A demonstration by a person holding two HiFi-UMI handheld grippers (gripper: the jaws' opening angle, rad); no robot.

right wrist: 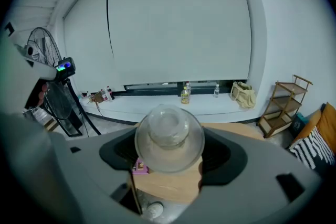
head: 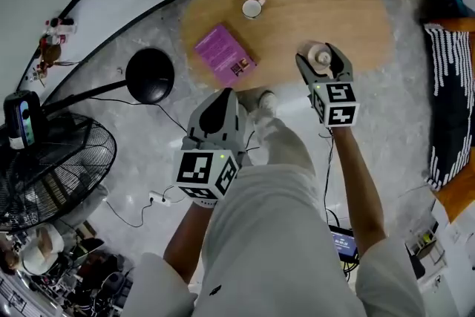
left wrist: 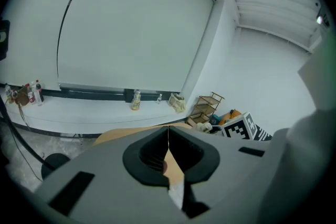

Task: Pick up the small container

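A: Right gripper (head: 323, 58) status?
B: Jaws spread wide, clamped on the small container (right wrist: 169, 136). Clear glass, domed top, upright between the pads.
A: Where is that relative to the table (head: 356, 11)?
B: Over its near edge. It looks clear of the wood, but the steep head view makes the gap hard to judge.
A: Left gripper (head: 222, 97)?
B: Jaws pressed together, nothing between them. It's off the table, beside the person's leg (head: 286, 152).
A: Anything else on the table?
B: White cup (head: 252, 8) towards the far edge, purple book (head: 224, 54) near-left. Both well apart from the container.
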